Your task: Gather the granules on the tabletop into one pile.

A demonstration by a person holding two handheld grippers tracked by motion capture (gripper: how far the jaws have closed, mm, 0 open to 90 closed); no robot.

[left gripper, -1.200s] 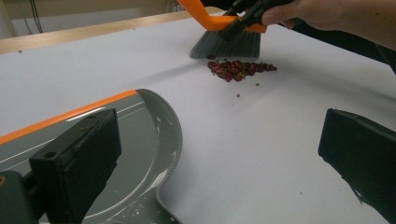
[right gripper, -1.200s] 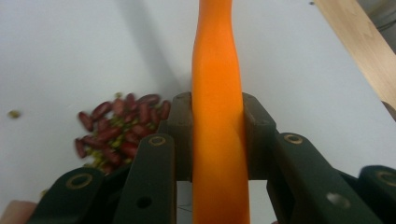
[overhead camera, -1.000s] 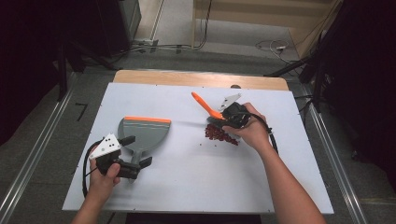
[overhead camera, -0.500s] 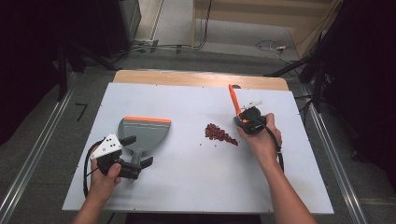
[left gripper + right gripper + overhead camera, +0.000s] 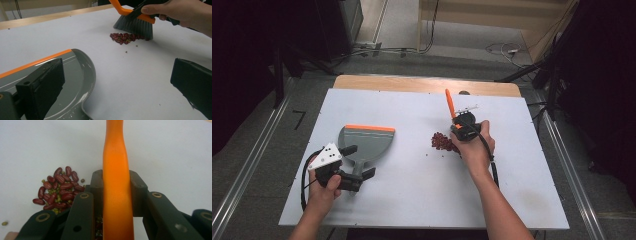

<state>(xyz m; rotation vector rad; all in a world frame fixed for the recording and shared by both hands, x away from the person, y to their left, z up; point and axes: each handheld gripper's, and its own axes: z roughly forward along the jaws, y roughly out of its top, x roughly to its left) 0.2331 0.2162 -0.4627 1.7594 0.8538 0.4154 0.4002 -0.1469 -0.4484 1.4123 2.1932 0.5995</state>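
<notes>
Sweep step, judging by the layout. Right gripper (image 5: 460,126) jaws clamped on brush (image 5: 133,23), bristles down just right of bean pile (image 5: 443,141), mid-table. Left gripper (image 5: 357,162): jaws apart in its own view, at the near-left dustpan (image 5: 364,141)'s handle. Next: stroke beans left toward the pan, well apart.

My left tongs (image 5: 357,162) low near desk edge, jaws apart; my right tongs (image 5: 460,131) clamped tight, forearm extended forward.
</notes>
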